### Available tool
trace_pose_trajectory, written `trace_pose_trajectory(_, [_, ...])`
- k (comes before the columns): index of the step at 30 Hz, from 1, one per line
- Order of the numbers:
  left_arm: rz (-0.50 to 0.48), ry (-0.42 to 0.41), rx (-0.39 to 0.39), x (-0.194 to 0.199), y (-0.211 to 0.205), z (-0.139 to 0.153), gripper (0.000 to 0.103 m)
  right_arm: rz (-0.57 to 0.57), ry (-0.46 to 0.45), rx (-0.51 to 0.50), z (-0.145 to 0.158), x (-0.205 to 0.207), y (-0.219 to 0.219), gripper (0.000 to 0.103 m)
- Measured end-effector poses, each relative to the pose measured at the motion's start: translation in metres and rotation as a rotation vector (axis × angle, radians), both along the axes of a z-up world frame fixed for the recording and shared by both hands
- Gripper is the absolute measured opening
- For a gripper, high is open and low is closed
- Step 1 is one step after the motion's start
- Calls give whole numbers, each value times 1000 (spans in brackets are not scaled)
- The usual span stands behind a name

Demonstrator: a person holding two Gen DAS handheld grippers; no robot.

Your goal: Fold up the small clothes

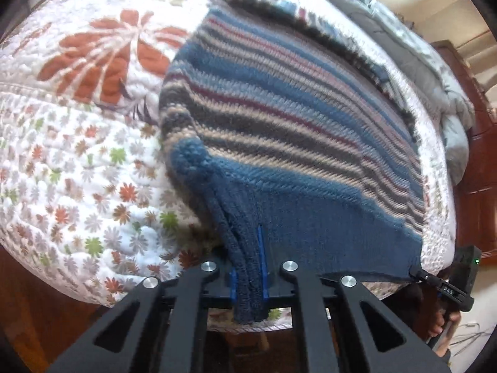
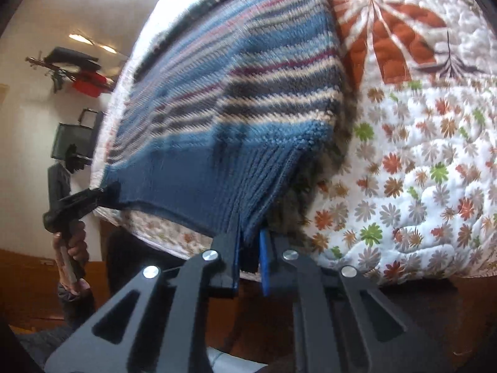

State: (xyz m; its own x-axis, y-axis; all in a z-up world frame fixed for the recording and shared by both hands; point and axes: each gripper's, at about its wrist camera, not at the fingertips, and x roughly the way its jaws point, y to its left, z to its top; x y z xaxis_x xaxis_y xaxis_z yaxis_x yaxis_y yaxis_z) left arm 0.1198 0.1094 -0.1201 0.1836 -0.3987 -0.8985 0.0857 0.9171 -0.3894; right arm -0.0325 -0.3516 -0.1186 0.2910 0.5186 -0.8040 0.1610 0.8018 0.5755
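Note:
A striped knit sweater [image 1: 279, 108] in blue, grey, beige and maroon lies on a floral quilt [image 1: 77, 155], its dark blue ribbed hem toward me. My left gripper [image 1: 248, 264] is shut on one hem corner, and the knit bunches between its blue pads. In the right wrist view the sweater [image 2: 233, 77] hangs from my right gripper [image 2: 250, 242], shut on the other hem corner. Each view shows the opposite gripper pinching its corner: the right gripper [image 1: 416, 272] and the left gripper [image 2: 99, 191]. The hem is stretched between the two, lifted just off the quilt.
The quilt [image 2: 419, 155] covers a bed whose front edge is right under both grippers. A grey-blue duvet [image 1: 419, 46] is heaped at the far side. Dark wooden furniture [image 1: 478, 186] stands beside the bed. A hand [image 2: 74, 245] holds the left gripper's handle.

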Motion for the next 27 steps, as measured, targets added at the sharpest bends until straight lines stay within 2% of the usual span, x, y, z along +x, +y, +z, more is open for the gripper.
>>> trace_pose_trajectory(6, [-1, -96, -41, 20, -2, 38, 10, -55, -103, 84, 40, 20, -26, 8])
trace_pose_trajectory(12, [43, -139, -52, 73, -9, 51, 10, -138, -152, 100, 62, 78, -53, 8])
trace_pose_trajectory(17, [49, -142, -34, 120, -30, 39, 12, -180, -123, 107, 48, 146, -68, 8])
trace_pose_trajectory(20, [70, -124, -4, 145, -34, 22, 23, -200, -71, 111, 23, 178, -74, 10])
trace_pose_trajectory(22, [79, -100, -3, 157, -32, 11, 25, -222, -24, 109, 5, 193, -83, 17])
trace_pose_trajectory(23, [92, -69, -29, 163, -28, 4, 26, -228, -14, 114, 1, 196, -86, 20])
trace_pose_trajectory(25, [106, -42, -72, 165, -22, 0, 28, -259, -15, 89, -1, 196, -96, 54])
trace_pose_trajectory(27, [117, -38, -117, 163, -11, 2, 32, -276, -39, 52, 5, 190, -108, 50])
